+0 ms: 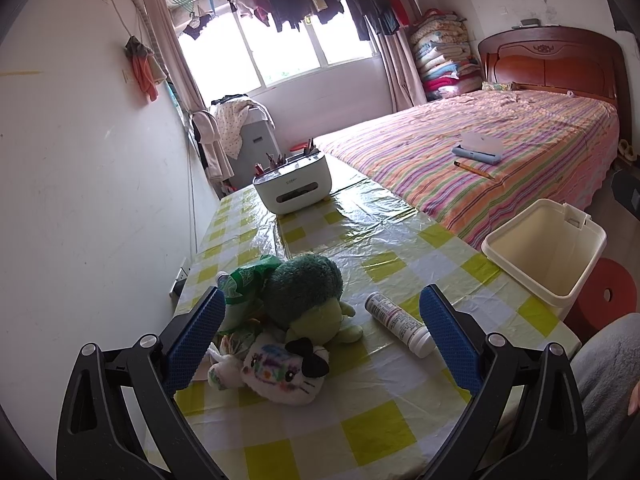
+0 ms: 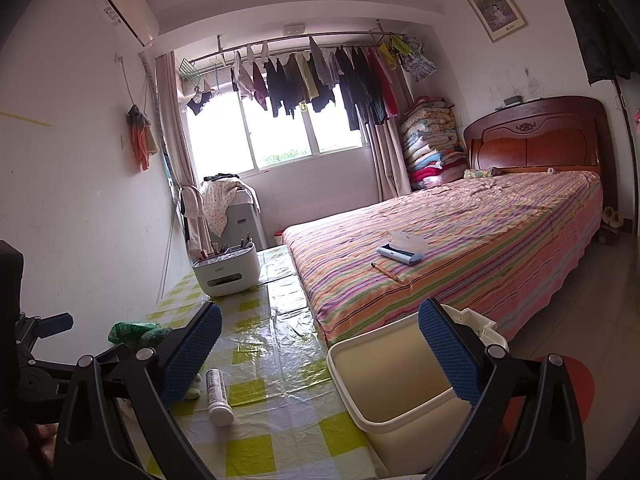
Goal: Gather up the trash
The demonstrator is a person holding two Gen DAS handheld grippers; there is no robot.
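My left gripper (image 1: 322, 334) hangs spread wide over the checked bench (image 1: 384, 412); green wrapper (image 1: 244, 280) beside plush toys (image 1: 304, 320), white bottle (image 1: 400, 326) lying right of them; my right gripper (image 2: 320, 350), fingers apart, fronts the cream bin (image 2: 384, 384) at the bench's edge.

On the counter (image 1: 380, 432), two soft toys (image 1: 296, 320) lie near left, one before the other, with a crumpled bag (image 1: 244, 280) touching their far left side. A bottle (image 1: 400, 326) lies on its side just right of them. A box (image 1: 294, 186) stands at the far end. A bin (image 1: 544, 256) stands off the right edge, the bed (image 1: 480, 152) behind it.
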